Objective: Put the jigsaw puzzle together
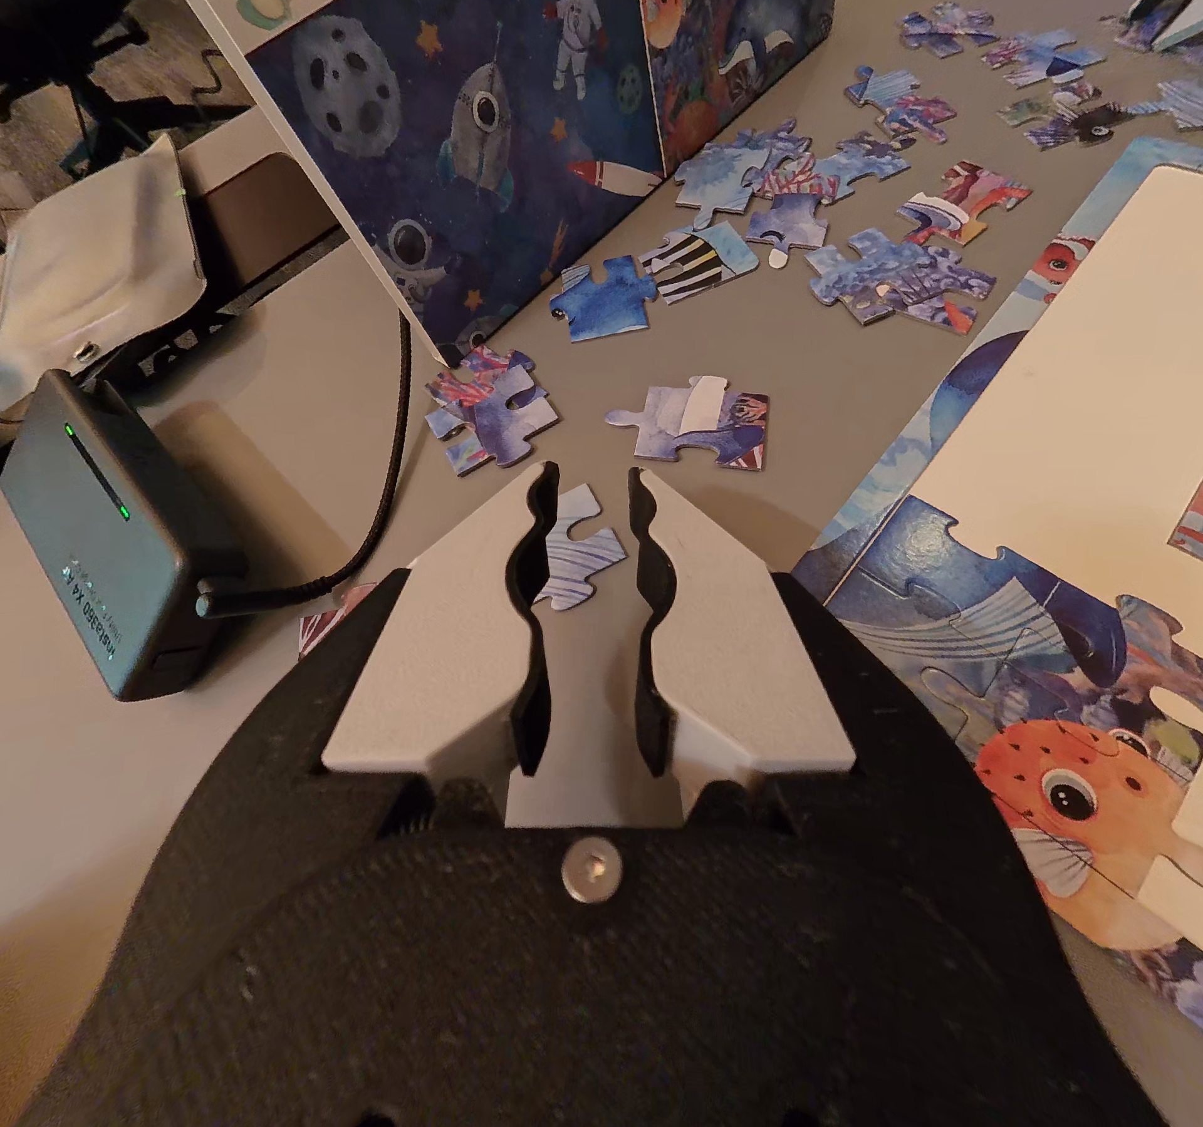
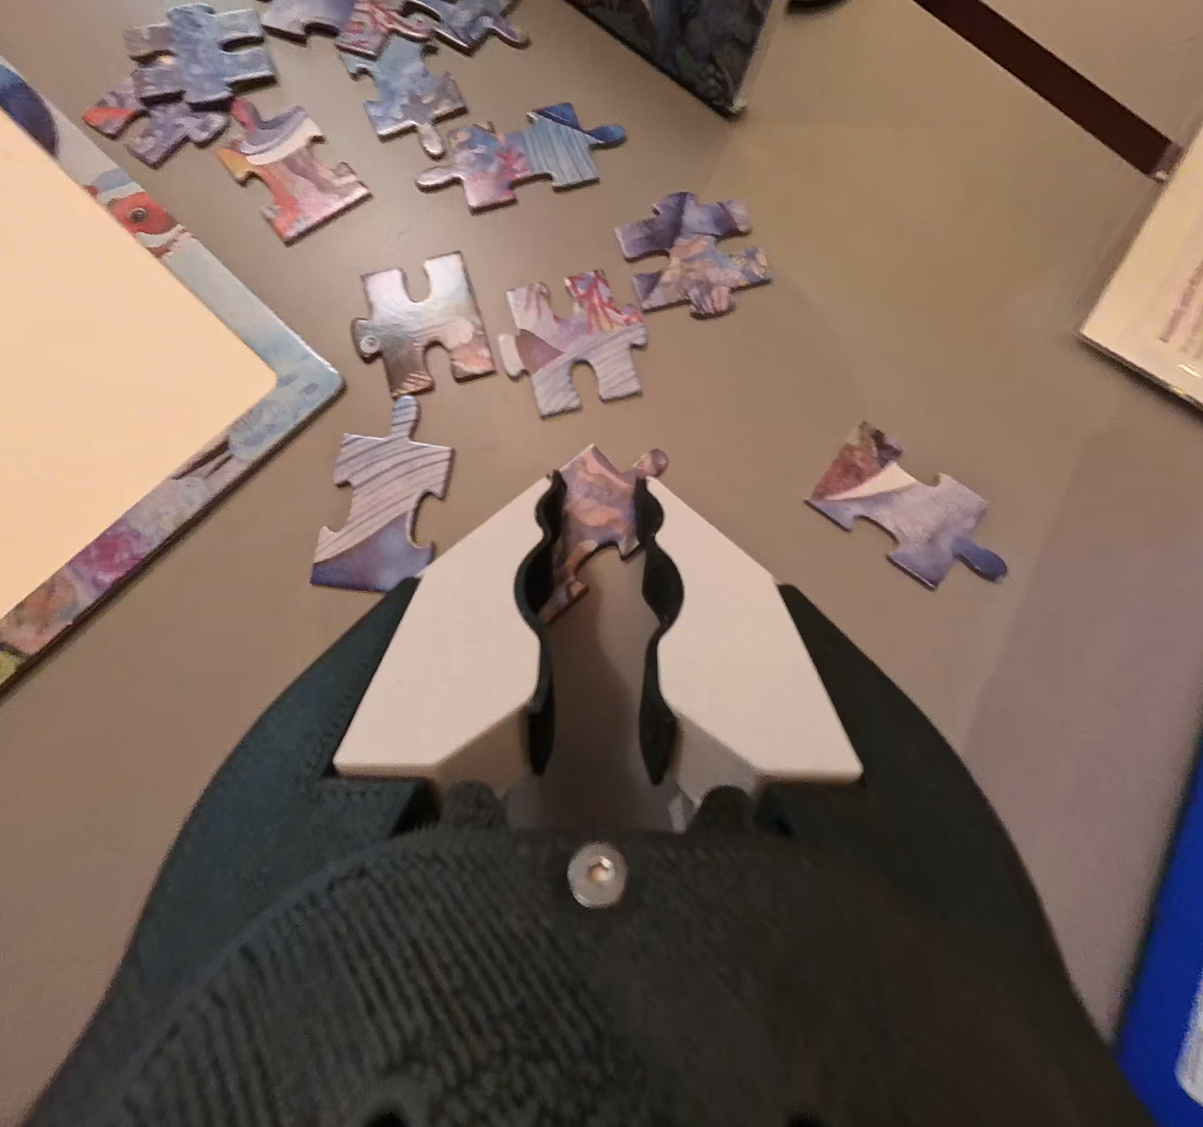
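In the left wrist view my left gripper is open and empty, low over the table. A blue striped puzzle piece lies on the table between its fingers. The puzzle frame is to the right, with joined whale and puffer fish pieces in its near corner. In the right wrist view my right gripper is open, with a purple piece lying between its fingertips. The frame's corner is at the left. Several loose pieces lie ahead.
A picture box with space and sea art stands at the back. A grey camera unit with a black cable sits at the left. More loose pieces are scattered beyond. White sheets and a blue object are at the right. Tip to tip, the grippers are about 35 cm apart.
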Available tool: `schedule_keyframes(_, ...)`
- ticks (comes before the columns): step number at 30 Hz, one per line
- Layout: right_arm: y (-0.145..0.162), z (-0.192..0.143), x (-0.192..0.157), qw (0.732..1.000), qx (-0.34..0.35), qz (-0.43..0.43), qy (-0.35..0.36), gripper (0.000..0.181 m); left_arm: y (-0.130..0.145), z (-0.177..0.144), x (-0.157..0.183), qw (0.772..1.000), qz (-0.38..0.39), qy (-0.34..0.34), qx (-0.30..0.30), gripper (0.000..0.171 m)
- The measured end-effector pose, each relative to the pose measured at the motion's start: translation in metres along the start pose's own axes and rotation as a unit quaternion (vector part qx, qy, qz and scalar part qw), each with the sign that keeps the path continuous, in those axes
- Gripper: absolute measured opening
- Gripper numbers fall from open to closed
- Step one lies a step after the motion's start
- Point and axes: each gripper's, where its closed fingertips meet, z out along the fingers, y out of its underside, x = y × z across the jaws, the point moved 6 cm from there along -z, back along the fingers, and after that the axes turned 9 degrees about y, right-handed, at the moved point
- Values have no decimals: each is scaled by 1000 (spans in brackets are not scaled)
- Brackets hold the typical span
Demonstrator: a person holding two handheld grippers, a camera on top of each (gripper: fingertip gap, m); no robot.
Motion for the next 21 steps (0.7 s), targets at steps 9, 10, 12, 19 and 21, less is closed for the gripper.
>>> schedule_keyframes(9,21,-25,26,992,-75,84,54,14,0,0,0,1000,1,0,-1,19)
schedule_keyframes(10,23,-29,26,991,-83,97,44,15,0,0,0,1000,1,0,-2,19)
schedule_keyframes(12,30,-35,27,988,-98,111,34,16,1,1,0,1000,1,0,-2,19)
schedule_keyframes(19,48,-57,14,985,-86,133,-74,21,1,1,1,1000,2,1,-3,19)
schedule_keyframes(21,45,-59,19,990,-53,118,-57,26,1,2,1,1000,3,1,-4,19)
